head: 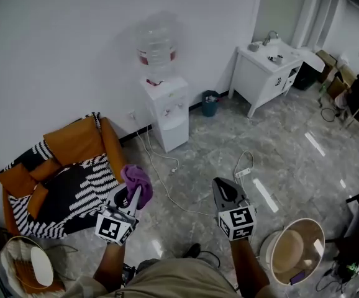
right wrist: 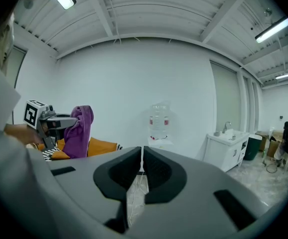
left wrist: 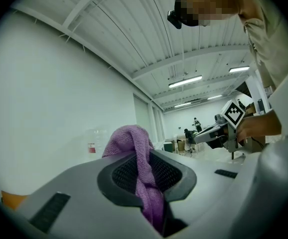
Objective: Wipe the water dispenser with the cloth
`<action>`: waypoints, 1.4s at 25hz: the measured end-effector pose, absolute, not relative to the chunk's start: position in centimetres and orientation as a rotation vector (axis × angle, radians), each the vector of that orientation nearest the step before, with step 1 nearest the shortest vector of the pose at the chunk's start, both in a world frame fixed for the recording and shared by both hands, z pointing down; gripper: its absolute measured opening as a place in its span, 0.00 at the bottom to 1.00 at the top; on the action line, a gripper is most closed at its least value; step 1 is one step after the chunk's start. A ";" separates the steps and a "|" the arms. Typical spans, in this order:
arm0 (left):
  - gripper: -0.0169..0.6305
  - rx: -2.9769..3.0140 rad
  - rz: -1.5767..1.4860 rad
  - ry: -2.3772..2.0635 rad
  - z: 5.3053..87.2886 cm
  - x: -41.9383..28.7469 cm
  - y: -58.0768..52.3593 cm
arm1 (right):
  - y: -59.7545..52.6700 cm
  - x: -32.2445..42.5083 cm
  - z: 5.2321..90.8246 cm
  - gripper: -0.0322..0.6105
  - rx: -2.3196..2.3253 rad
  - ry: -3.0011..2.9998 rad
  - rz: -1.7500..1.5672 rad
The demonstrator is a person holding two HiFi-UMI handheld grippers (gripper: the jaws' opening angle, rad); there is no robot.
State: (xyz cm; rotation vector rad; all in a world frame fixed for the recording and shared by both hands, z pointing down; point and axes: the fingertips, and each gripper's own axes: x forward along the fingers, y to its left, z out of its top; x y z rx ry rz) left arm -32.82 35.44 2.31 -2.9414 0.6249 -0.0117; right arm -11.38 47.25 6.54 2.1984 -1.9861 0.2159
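Head view, item one: left gripper. I am pinching the purple cloth by a fold between its fingers, leaving the loose bulk bunched beyond the tips as a wiping face.
Item two: right gripper. I am keeping its fingers pressed together on nothing, alongside the left.
Item three: water dispenser, white, bottle on top, standing against the wall well apart from both grippers. I am judging the wipe not yet begun.
Item four: white cable, lying across the floor between me and the dispenser, a likely snag when approaching.
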 end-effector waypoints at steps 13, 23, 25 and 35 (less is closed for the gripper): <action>0.12 -2.994 -0.040 0.543 4.0 -23.6 27.9 | 40.8 -3.2 10.2 0.09 2.216 -1.946 0.326; 0.12 -3.067 0.012 0.232 4.4 -13.5 15.3 | 32.2 2.0 7.4 0.09 2.348 -1.711 0.299; 0.12 -3.050 0.082 0.207 3.5 -12.6 13.2 | 30.5 2.4 7.0 0.09 2.367 -1.691 0.293; 0.12 -3.069 0.160 0.251 3.4 -12.1 4.8 | 22.9 3.4 6.9 0.09 2.344 -1.686 0.297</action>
